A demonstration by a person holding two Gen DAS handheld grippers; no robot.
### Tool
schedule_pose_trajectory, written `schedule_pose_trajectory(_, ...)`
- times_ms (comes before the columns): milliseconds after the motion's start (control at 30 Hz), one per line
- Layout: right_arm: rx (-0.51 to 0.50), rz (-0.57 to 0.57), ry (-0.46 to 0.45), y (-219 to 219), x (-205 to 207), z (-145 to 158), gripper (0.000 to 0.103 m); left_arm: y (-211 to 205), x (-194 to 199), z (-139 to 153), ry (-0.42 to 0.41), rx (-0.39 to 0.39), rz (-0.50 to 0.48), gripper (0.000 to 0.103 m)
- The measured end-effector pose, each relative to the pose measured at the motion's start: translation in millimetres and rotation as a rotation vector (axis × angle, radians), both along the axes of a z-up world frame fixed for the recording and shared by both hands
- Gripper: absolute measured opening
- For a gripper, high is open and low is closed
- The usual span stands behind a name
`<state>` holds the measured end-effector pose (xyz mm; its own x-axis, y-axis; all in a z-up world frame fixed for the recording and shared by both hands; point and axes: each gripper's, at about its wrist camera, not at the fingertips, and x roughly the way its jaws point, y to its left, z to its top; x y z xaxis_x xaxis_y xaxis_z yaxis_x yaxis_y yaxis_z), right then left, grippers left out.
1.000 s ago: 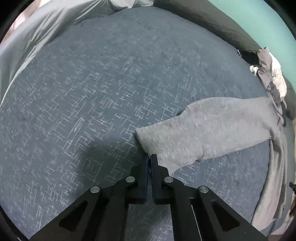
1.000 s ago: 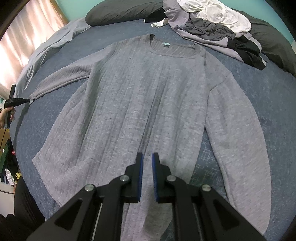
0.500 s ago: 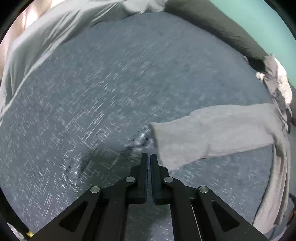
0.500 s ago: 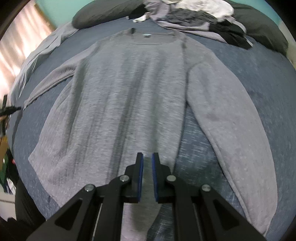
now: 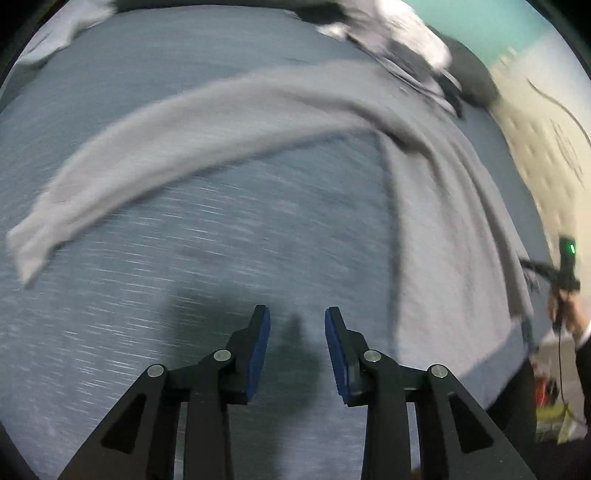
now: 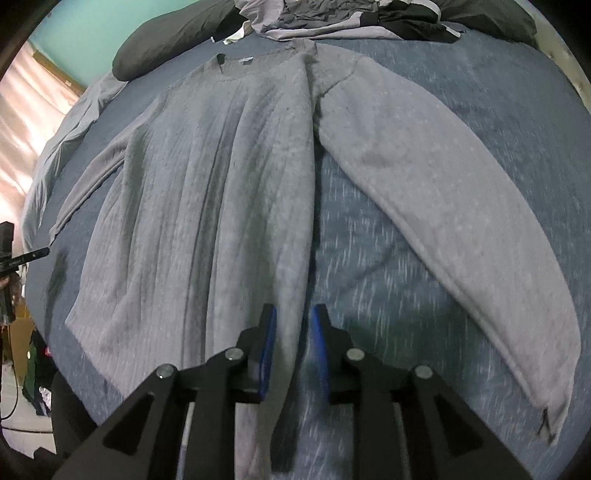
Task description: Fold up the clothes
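A grey knit sweater [image 6: 207, 206] lies flat, front up, on the blue bedspread [image 6: 369, 258]. Its right sleeve [image 6: 443, 206] slants away from the body toward the lower right. My right gripper [image 6: 293, 325] hangs over the sweater's right side edge near the hem. Its jaws are opening, and the edge lies under the gap without being pinched. In the blurred left wrist view the other sleeve [image 5: 184, 140] arcs across the bedspread [image 5: 147, 314] to its cuff at the far left. My left gripper [image 5: 297, 325] is over bare bedspread below that sleeve, with jaws opening and nothing between them.
A pile of mixed clothes [image 6: 332, 18] and a dark pillow [image 6: 166, 48] sit at the head of the bed. A light grey blanket [image 6: 62, 147] is bunched along the left side, with curtains [image 6: 26, 110] beyond. The bed's near edge drops to a cluttered floor [image 6: 33, 384].
My left gripper has let go of the sleeve cuff, swung away from it and opened. My right gripper has slid right from the sweater's middle to its side edge and parted its jaws.
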<state>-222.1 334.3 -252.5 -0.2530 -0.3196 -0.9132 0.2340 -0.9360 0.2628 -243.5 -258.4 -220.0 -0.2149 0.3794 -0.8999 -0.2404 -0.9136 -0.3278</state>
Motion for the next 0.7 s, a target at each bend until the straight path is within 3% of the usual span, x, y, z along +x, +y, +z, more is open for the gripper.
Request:
schedule_pose_trajectory(67,-0.014,0.007,-0.022,5,12,-1,0.022,26,9,-7,-0.016,0.005,-0.048,0.043)
schedule_pose_trajectory(267,-0.01,0.04,-0.06,12,49,-6,0.024,94,31,-31,-0.05,-0.039,-0.163,0.044)
schedule_pose_trajectory(500,-0.01,0.042,-0.061,13,73,-9,0.024,141,53,-34,-0.015,-0.126,-0.242,0.044)
schedule_pose_trajectory(700,-0.023,0.034,-0.05,19,74,-4,0.024,148,57,-45,-0.022,-0.173,-0.267,0.044)
